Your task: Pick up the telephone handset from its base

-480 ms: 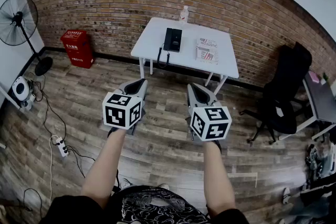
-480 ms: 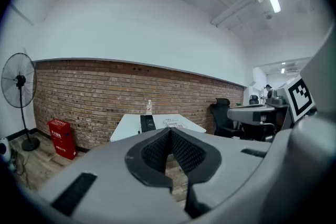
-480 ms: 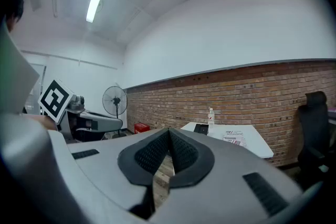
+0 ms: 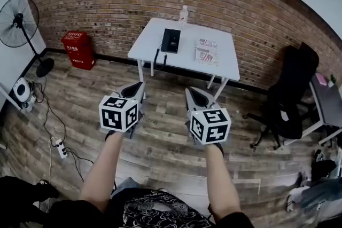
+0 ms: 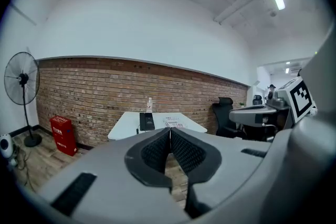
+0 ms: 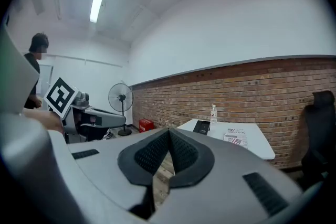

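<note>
A black telephone [image 4: 170, 40] with its handset on the base lies on the left part of a white table [image 4: 227, 61] by the brick wall; its cord hangs over the front edge. The telephone [image 5: 146, 121] appears far ahead in the left gripper view and small in the right gripper view, telephone [image 6: 201, 126]. My left gripper [image 4: 137, 88] and right gripper [image 4: 193, 94] are held side by side above the wooden floor, well short of the table. Both are shut, pads touching, with nothing between them.
A newspaper [image 4: 207, 51] and a clear bottle [image 4: 184, 13] also sit on the table. A red box [image 4: 76, 48] and a standing fan [image 4: 21, 21] are at the left, cables and a power strip [image 4: 60, 149] on the floor, a black office chair [image 4: 288, 99] at the right.
Both grippers have shifted slightly left and a little nearer in the head view; the table and telephone sit slightly further left and higher. The jaws stayed shut.
</note>
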